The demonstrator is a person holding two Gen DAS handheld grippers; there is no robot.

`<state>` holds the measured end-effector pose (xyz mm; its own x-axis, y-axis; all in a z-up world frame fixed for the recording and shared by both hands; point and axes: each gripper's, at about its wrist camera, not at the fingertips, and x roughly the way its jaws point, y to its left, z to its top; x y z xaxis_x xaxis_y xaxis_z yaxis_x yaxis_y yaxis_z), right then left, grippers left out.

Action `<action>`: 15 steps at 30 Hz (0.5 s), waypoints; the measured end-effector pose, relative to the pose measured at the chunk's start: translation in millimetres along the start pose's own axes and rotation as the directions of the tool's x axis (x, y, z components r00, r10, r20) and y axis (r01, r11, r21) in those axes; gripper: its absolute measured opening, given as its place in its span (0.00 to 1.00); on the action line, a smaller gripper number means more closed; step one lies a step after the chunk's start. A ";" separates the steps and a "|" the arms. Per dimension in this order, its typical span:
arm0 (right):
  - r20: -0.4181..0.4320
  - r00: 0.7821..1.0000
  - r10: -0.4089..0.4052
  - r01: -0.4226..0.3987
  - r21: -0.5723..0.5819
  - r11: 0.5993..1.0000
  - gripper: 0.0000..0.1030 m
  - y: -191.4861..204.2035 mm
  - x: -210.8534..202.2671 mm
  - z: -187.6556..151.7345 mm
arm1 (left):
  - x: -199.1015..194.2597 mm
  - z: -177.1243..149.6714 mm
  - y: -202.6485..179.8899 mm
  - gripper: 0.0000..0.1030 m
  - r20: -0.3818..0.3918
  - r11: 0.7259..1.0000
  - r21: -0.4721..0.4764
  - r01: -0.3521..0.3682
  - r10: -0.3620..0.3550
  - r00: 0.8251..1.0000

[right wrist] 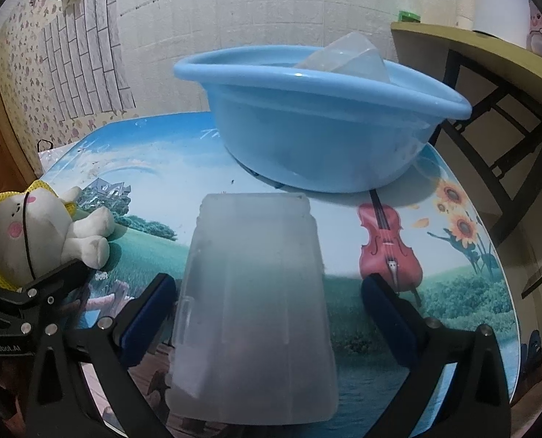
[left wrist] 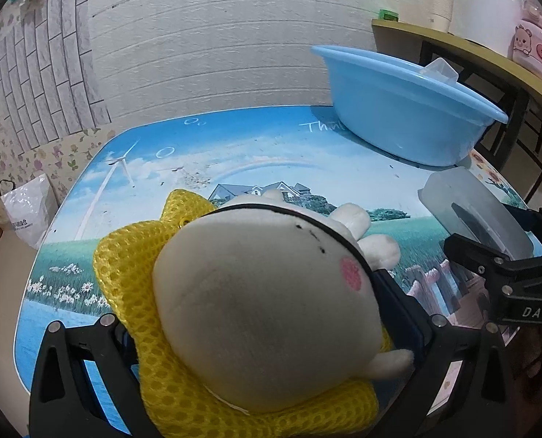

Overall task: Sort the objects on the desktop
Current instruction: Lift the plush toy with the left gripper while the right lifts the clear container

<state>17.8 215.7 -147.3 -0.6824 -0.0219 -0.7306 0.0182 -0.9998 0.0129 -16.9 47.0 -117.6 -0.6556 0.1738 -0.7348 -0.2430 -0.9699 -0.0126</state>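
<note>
Left wrist: tongs [left wrist: 267, 328] pinch plush toy [left wrist: 263, 310] above landscape-printed table [left wrist: 234, 153]; right tongs [right wrist: 267, 314] spread.

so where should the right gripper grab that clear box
Across the two long side walls of the clear box, coming in low from its near end, as the right gripper sits now. The box lies lengthwise between the fingers, tapering toward the far end, so the wide near part probably gives the pads the flattest hold. The jaws look apart from the walls, not yet clamped.
</note>
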 end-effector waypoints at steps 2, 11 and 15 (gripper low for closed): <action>-0.012 1.000 0.005 -0.005 -0.004 1.000 1.00 -0.4 -0.6 0.8 | -0.6 0.0 -0.2 1.00 -0.002 1.000 -0.008 -0.007 0.007 1.000; -0.020 0.999 0.034 -0.034 -0.008 0.999 0.68 -5.2 -11.0 1.6 | -7.0 -0.5 -1.3 0.84 0.001 1.000 -0.002 0.030 -0.030 1.000; -0.022 0.998 0.051 -0.051 -0.005 0.999 0.59 -5.5 -13.7 2.7 | -8.4 0.5 1.8 0.80 0.005 0.998 -0.018 0.052 -0.052 0.999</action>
<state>25.1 221.5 -135.6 -0.6646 -0.0728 -0.7437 0.0565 -0.9973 0.0471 -12.2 43.9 -111.1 -0.6457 0.2249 -0.7297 -0.2641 -0.9624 -0.0629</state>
